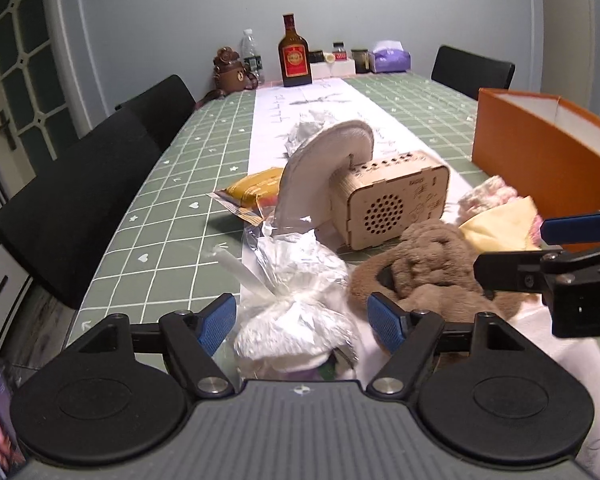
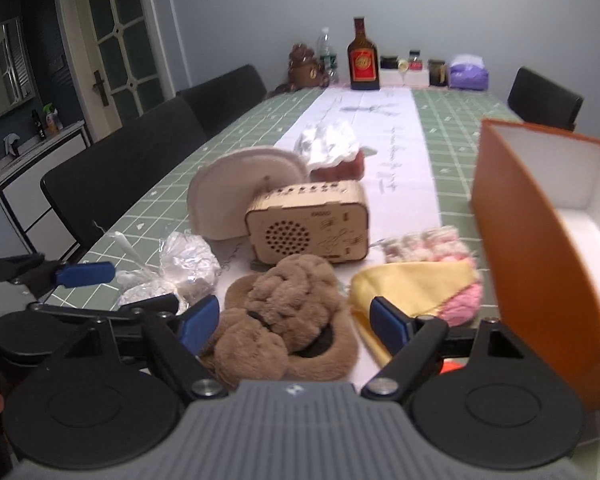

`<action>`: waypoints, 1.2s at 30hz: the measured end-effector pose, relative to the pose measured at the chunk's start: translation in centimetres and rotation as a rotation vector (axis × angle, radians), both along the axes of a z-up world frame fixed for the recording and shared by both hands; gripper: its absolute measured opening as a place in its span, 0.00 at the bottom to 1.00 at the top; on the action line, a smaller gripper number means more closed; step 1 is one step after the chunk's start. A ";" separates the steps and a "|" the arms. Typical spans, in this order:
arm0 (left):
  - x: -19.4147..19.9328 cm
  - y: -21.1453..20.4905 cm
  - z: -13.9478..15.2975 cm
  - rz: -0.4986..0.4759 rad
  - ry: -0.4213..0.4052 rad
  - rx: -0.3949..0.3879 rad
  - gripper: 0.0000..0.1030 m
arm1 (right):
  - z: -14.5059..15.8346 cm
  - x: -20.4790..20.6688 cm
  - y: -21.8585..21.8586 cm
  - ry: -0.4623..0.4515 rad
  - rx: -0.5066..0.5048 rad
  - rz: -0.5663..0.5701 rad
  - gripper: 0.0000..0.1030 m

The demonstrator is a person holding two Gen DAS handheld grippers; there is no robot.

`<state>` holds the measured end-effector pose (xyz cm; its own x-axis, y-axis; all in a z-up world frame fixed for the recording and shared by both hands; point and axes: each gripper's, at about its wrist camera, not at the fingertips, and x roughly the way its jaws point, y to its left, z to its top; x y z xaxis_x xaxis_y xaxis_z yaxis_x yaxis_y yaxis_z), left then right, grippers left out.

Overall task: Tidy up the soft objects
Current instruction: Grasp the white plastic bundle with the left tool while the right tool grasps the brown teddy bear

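My left gripper [image 1: 302, 318] is open, its blue pads either side of a white soft item in a clear plastic bag [image 1: 296, 312]. My right gripper [image 2: 294, 320] is open around a brown plush slipper [image 2: 288, 312], which also shows in the left wrist view [image 1: 424, 276]. A yellow cloth [image 2: 412, 286] and a pink-and-white knit item [image 2: 432, 246] lie to its right. A white slipper [image 1: 324, 172] leans on a wooden speaker box [image 1: 392, 200]. The orange box [image 2: 540, 240] stands open at the right.
A yellow snack packet [image 1: 252, 192] lies left of the white slipper. Another bagged item [image 2: 332, 152] sits behind the speaker. A liquor bottle [image 1: 295, 54], jars, a tissue pack and a brown bear toy [image 1: 230, 70] line the far edge. Black chairs [image 1: 80, 196] stand along the left.
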<state>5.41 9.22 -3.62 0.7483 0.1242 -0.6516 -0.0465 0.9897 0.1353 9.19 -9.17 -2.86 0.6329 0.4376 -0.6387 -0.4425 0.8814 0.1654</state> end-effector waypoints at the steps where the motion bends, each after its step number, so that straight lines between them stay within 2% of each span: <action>1: 0.5 0.3 -0.3 -0.006 0.015 -0.003 0.85 | -0.2 0.4 0.3 0.012 -0.001 0.002 0.79; 5: 1.9 1.1 -1.2 -0.004 0.059 -0.005 0.85 | -1.0 1.8 1.1 0.048 0.008 -0.001 0.79; 14: 2.6 1.9 -2.0 -0.016 0.083 -0.044 0.86 | -3.1 4.2 3.1 0.138 -0.026 -0.034 0.79; 21: 2.9 1.7 -2.6 -0.017 0.102 -0.040 0.85 | -4.4 5.0 3.1 0.184 -0.010 -0.048 0.78; 26: 2.9 1.6 -3.1 -0.014 0.109 -0.061 0.78 | -4.8 4.9 3.4 0.164 -0.028 -0.036 0.65; 28: 2.8 1.7 -3.0 -0.014 0.107 -0.068 0.76 | -4.7 4.7 3.4 0.156 -0.025 -0.029 0.54; 34: 2.5 1.7 -2.7 -0.007 0.090 -0.077 0.68 | -4.5 4.4 3.4 0.131 -0.017 -0.013 0.41; 36: 2.3 1.9 -2.3 0.005 0.075 -0.086 0.66 | -4.2 4.1 3.4 0.112 -0.019 0.002 0.39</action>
<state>7.73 11.14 -5.93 0.6964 0.0691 -0.7143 -0.0448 0.9976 0.0529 13.29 -5.80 -7.07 0.5563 0.4256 -0.7137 -0.4236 0.8841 0.1971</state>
